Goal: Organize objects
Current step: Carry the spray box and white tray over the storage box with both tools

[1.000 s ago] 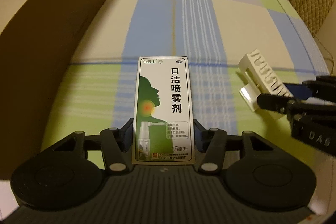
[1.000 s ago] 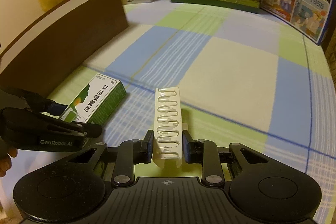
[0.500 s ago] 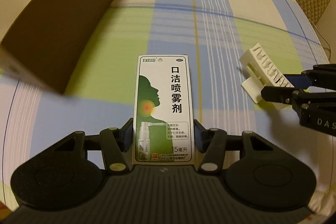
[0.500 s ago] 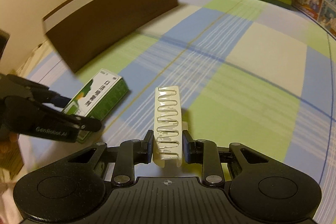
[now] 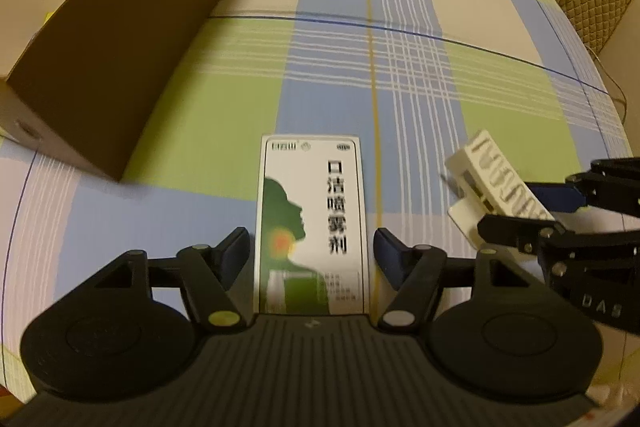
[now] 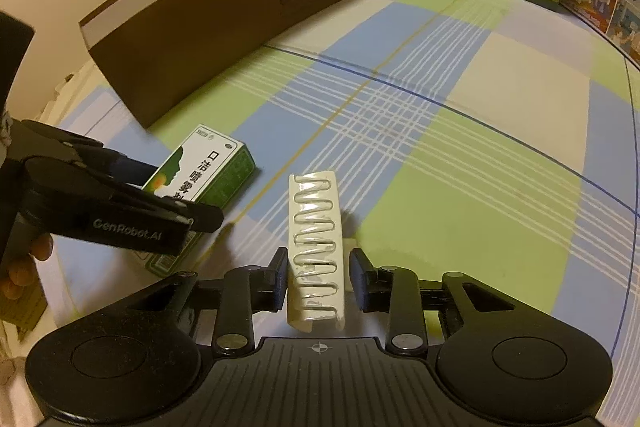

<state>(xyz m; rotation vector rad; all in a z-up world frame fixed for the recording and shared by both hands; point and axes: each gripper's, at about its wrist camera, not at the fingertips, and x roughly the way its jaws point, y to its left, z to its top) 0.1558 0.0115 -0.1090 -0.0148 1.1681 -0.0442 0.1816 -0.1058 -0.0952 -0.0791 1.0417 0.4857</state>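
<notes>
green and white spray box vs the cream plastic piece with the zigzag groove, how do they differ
The green and white printed spray box is a flat cardboard carton with text and a head silhouette; the cream plastic piece with the zigzag groove is plain, narrower and ridged. The box lies between the left gripper pads, the cream piece between those of the right gripper. Both grippers' jaws have just been opening, with gaps showing beside each item, and both items rest on the checked tablecloth.
</notes>
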